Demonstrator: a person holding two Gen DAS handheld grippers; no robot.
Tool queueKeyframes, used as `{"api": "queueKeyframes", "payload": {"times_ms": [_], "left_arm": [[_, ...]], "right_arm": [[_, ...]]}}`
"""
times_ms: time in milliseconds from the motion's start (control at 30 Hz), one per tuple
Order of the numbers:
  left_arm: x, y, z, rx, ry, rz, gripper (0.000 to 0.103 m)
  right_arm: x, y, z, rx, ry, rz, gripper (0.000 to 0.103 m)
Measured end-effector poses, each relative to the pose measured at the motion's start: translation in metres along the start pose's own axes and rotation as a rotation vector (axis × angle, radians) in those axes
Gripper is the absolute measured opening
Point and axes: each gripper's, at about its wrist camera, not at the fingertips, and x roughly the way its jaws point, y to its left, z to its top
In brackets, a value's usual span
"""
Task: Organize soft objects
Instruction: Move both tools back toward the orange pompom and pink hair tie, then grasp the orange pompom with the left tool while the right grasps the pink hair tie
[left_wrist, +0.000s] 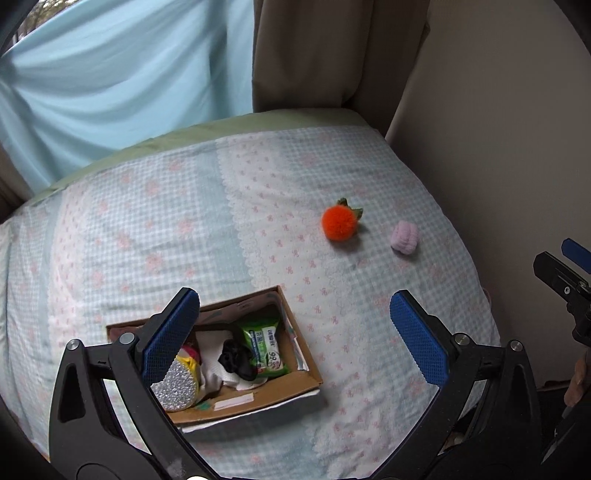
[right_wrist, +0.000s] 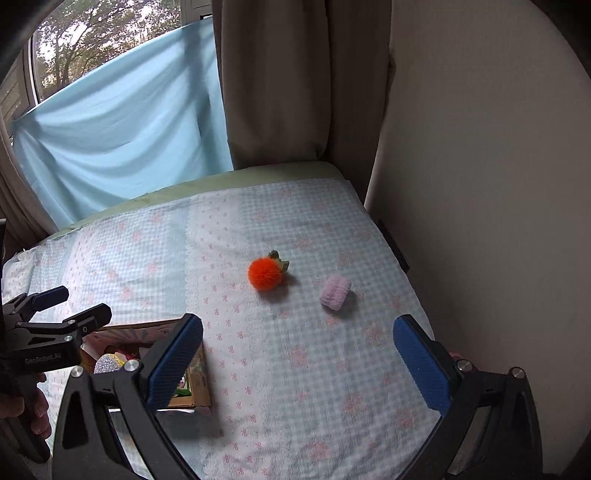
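Left wrist view: left gripper (left_wrist: 295, 332) spread wide with nothing between its blue pads, hovering above a bed (left_wrist: 147, 221) covered in a pale blue and white checked sheet with pink bows. Directly under the left finger, a cardboard box (left_wrist: 291, 384) resting on the sheet. Inside the box: a green pack of wipes (left_wrist: 264, 343), a black scrunchie (left_wrist: 236, 358) on white cloth, and a silver glittery piece (left_wrist: 177, 387) at the near left end, partly hidden by the finger. Further away to the right, well apart from the box, a fluffy orange pompom (left_wrist: 339, 222) with green leaves, and near it on the right a small lilac scrunchie (left_wrist: 404, 238), not touching. Right gripper peeking in at the right edge.

Right wrist view: right gripper (right_wrist: 297, 358) also spread wide and holding nothing, above the sheet. Ahead, orange pompom (right_wrist: 266, 274) and lilac scrunchie (right_wrist: 335, 291) lying loose on the bed. Box (right_wrist: 201, 369) at lower left, mostly behind the left finger. Left gripper (right_wrist: 72, 302) at far left above the box, a hand (right_wrist: 33, 406) on its handle. Beyond the bed, a light blue cloth (right_wrist: 122, 147) over the window and a beige curtain (right_wrist: 273, 81).
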Motion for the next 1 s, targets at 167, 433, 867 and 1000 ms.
{"api": "queueKeyframes", "payload": {"times_ms": [167, 433, 867, 1000], "left_arm": [[0.053, -0.028, 0.037, 0.026, 0.041, -0.053, 0.103], [0.152, -0.059, 0.083, 0.146, 0.132, -0.126, 0.103], [0.311, -0.083, 0.1, 0.302, 0.328, -0.204, 0.101], [0.35, -0.09, 0.099, 0.324, 0.374, -0.211, 0.099]], "right_arm": [[0.038, -0.034, 0.014, 0.09, 0.04, -0.016, 0.103], [0.117, -0.071, 0.023, 0.249, 0.147, 0.003, 0.103], [0.242, -0.097, 0.021, 0.41, 0.278, 0.001, 0.1], [0.283, -0.101, 0.019, 0.415, 0.335, -0.005, 0.098]]}}
